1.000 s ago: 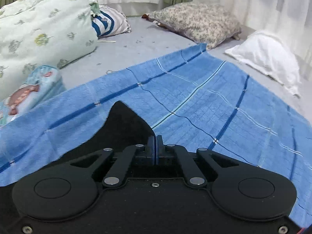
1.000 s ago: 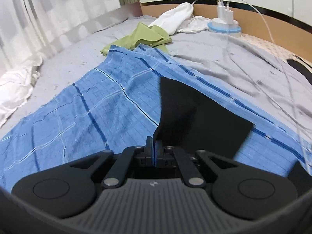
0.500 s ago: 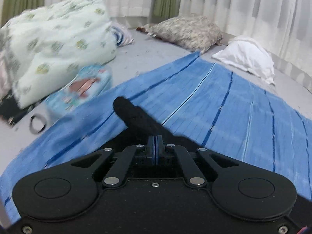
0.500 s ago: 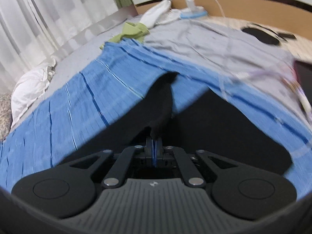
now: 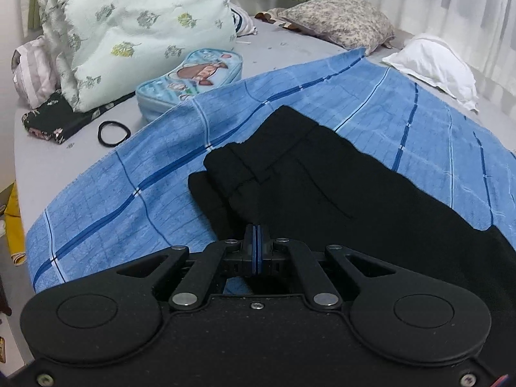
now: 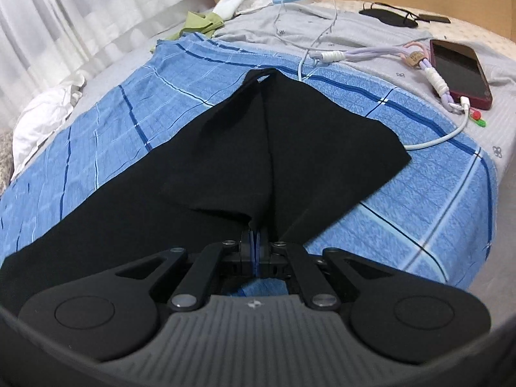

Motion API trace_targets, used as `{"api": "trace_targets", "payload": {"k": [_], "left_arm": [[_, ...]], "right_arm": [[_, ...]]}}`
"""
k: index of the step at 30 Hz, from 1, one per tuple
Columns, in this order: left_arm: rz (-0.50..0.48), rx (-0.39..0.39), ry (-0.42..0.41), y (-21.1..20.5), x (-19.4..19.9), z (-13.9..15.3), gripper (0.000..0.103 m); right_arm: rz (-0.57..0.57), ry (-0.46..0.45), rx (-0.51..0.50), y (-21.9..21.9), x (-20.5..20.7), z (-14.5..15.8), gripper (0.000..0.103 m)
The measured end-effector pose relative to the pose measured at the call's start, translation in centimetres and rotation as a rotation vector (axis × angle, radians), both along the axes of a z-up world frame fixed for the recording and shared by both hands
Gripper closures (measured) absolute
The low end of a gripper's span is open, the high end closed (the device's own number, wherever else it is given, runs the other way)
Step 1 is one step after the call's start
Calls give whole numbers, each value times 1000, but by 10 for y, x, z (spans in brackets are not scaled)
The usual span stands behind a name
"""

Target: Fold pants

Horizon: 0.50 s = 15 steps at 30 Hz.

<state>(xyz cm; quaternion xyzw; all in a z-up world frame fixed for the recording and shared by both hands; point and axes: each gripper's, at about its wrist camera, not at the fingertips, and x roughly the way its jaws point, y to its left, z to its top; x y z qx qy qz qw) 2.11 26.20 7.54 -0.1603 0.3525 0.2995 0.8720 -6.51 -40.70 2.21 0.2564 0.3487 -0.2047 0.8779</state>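
Note:
Black pants [image 5: 309, 174] lie on a blue checked towel [image 5: 129, 193] on the bed. In the left wrist view the waistband end, with belt loops and a pocket seam, lies spread ahead of my left gripper [image 5: 257, 235], which is shut on the near edge of the fabric. In the right wrist view the pants [image 6: 290, 135] show their leg end, spread on the towel [image 6: 419, 200]. My right gripper [image 6: 254, 235] is shut on the near edge of a leg.
On the left lie a folded floral quilt [image 5: 138, 29], a cartoon pouch [image 5: 190, 80], a black hair tie [image 5: 113, 133] and pillows [image 5: 432, 64]. On the right lie a phone [image 6: 461, 71], charging cables [image 6: 322, 32] and a green cloth [image 6: 200, 24].
Both grippers have pulled back and lowered with the pants. The fabric, held up and draped before, now lies spread flat on the towel.

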Motion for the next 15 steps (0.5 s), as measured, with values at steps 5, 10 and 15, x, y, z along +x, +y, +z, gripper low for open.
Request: {"api": "trace_targets", "payload": {"k": [5, 10, 15], "left_arm": [[13, 41, 38, 4, 2, -10, 102], [38, 57, 90, 12, 4, -28, 102], [16, 88, 97, 6, 6, -28, 102]], "right_arm": [[18, 8, -50, -1, -6, -2, 86], [-6, -2, -119, -16, -5, -2, 77], [-56, -40, -126, -33, -19, 3, 54]]}}
